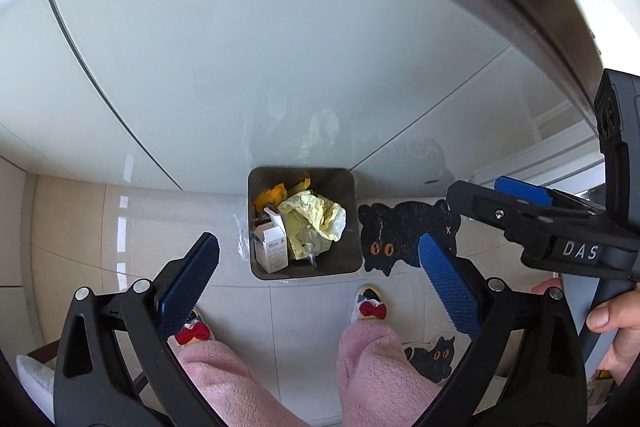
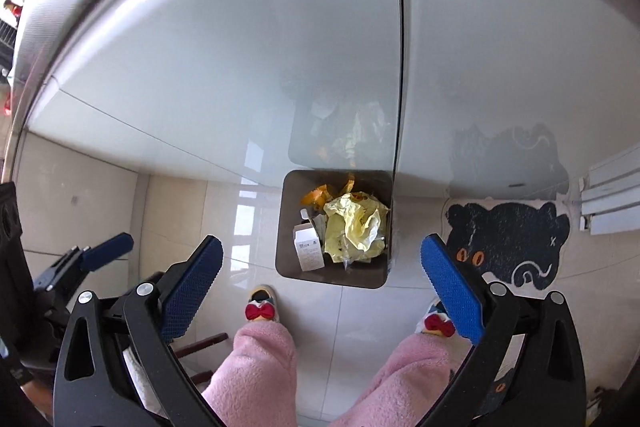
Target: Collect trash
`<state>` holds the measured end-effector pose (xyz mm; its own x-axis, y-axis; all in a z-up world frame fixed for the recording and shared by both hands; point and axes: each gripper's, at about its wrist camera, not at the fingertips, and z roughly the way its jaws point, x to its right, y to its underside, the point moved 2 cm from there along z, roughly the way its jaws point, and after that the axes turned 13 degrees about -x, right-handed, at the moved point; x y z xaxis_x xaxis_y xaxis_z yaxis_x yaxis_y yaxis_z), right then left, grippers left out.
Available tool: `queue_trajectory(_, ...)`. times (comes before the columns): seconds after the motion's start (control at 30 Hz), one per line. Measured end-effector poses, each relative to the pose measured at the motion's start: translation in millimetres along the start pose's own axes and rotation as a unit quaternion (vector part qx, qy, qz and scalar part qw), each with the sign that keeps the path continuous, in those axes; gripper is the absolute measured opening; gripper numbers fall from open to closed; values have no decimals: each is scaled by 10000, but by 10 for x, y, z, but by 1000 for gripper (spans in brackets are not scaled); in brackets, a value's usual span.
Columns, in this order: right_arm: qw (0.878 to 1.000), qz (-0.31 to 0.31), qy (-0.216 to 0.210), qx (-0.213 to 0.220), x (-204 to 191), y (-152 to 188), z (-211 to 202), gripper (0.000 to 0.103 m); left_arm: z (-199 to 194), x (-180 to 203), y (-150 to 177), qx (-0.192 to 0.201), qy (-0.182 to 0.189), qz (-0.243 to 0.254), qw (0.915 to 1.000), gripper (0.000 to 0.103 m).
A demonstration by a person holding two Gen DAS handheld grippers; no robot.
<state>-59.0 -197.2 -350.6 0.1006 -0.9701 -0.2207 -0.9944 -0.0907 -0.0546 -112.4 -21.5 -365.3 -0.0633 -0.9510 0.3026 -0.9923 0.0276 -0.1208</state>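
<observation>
Left tongs [image 1: 318,269] and right tongs [image 2: 322,267] gape wide, empty, above bin [image 1: 356,227] (yellow wrapper [image 1: 316,223] inside).

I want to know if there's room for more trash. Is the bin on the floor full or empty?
Partly full. The bin holds a crumpled yellow bag, a white carton and an orange wrapper, all below its rim.

We cannot read the print on the small white cardboard box [image 1: 272,245], and the crumpled pale yellow plastic bag [image 2: 354,229] hides the trash beneath it. The black cat-shaped floor mat [image 1: 404,235] is partly covered by our left tool's blue pad. Frame edges crop our pink fleece trouser legs [image 1: 370,375].
</observation>
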Motion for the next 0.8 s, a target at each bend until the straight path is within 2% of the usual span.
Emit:
queue_trajectory(0.13, 9990, -74, 170, 403, -86, 73, -604, 100, -572, 171, -48, 292, 8, 222, 9993, 95)
queue_trajectory(0.27, 9954, -91, 377, 877, -151, 82, -1218, 100, -1170, 301, -102, 794, -34, 320, 9963, 95)
queue_trajectory(0.33, 9921, -92, 493, 1153, -159, 79, -1508, 100, -1443, 356, -145, 1046, -119, 344, 9939, 95)
queue_trajectory(0.47, 9872, -57, 425, 1533, -185, 71, -2004, 100, -1950, 459, -241, 1477, -367, 360, 9877, 95)
queue_trajectory(0.53, 9834, -93, 513, 1741, -240, 71, -2215, 100, -2201, 497, -292, 1568, -426, 380, 9860, 95)
queue_trajectory(0.63, 9815, -119, 784, 1742, -315, 39, -2408, 100, -2430, 580, -343, 1668, -491, 426, 9838, 95)
queue_trajectory(0.8, 9759, -151, 910, 1978, -441, 46, -2779, 100, -2793, 652, -394, 1982, -715, 443, 9765, 95)
